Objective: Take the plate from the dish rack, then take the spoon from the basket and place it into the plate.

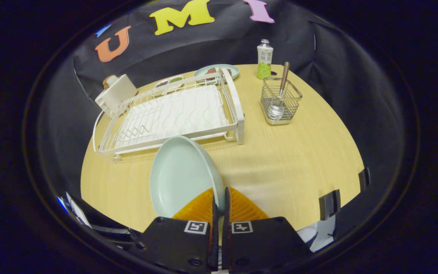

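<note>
Plate (179, 175): pale green, held on edge by its rim between the clenched fingers of the gripper (219, 198), tilted above the table (299, 160), just in front of the empty rack (173, 114). Spoon (281, 95): standing bowl-down in the wire basket (281, 101), well beyond the fingers, right of the rack, a bottle (264, 59) behind it. Risk, judged: the narrow rim grip may let the plate swing or slip when lowered, or knock the rack's near rail.
</note>
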The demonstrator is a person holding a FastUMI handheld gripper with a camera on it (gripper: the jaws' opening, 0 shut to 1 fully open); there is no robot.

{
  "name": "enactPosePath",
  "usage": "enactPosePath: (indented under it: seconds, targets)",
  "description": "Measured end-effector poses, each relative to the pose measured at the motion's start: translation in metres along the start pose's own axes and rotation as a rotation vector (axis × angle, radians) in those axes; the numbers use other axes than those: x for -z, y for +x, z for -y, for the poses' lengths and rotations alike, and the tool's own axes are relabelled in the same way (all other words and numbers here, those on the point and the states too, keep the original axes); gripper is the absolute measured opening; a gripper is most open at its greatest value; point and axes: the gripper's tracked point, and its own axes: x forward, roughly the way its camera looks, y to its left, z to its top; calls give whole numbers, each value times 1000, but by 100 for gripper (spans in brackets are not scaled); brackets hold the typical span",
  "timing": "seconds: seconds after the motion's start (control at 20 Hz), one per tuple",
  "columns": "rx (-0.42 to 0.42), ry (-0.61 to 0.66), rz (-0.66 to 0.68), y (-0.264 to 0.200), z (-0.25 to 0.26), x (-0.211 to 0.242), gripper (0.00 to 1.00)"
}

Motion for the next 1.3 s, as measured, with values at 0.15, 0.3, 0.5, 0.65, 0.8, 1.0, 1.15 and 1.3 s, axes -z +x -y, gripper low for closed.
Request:
enactPosePath:
  seconds: [0.15, 0.3, 0.5, 0.65, 0.8, 1.0, 1.15, 1.3]
  targets:
    - [-2, 16, -5, 11, 11, 6, 11]
    - [12, 16, -40, 25, 23, 18, 17]
    - [53, 17, -87, 40, 39, 25, 17]
    - [53, 18, -86, 40, 47, 24, 12]
    - [48, 33, -38, 32, 54, 15, 20]
    - [68, 12, 67, 12, 69, -8, 63]
    - [118, -15, 182, -6, 85, -31, 76]
    - [179, -52, 358, -26, 97, -65, 81]
